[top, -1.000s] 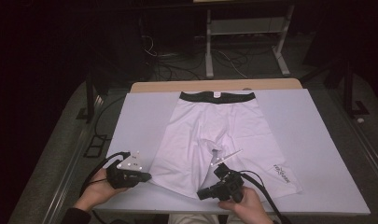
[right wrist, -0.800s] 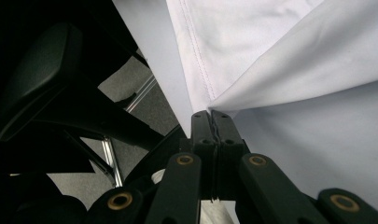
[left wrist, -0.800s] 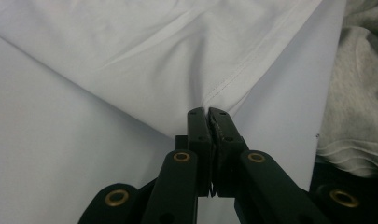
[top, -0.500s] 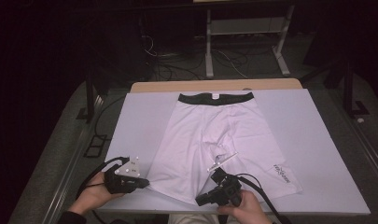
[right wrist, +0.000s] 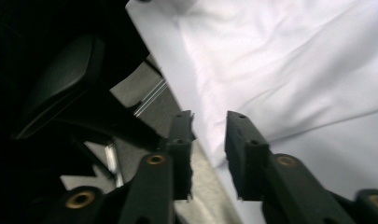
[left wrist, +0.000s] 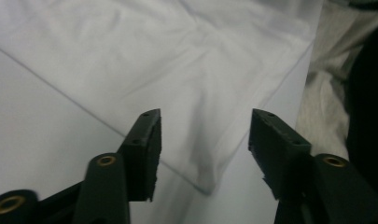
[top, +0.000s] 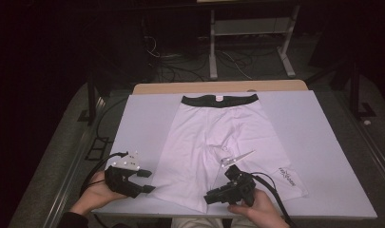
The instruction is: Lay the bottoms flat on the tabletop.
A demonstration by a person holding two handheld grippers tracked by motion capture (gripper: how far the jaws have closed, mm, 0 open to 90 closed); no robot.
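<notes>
White shorts with a black waistband lie flat on the white table, legs toward me. My left gripper rests at the front left, just left of the left leg's hem. Its jaws stand wide open in the left gripper view, with the hem corner between and beyond them. My right gripper lies at the front edge, pointing left at the same leg's hem. In the right gripper view its jaws are a narrow gap apart, with nothing held and the shorts just ahead.
A small printed logo marks the right leg. A wooden strip runs along the table's far edge, with a metal stand and floor cables behind. A rail runs along the table's left side. The table's front edge is right under both hands.
Both grippers have stayed near the front hem and shifted only slightly. The right one has dropped a little toward the table's front edge.
</notes>
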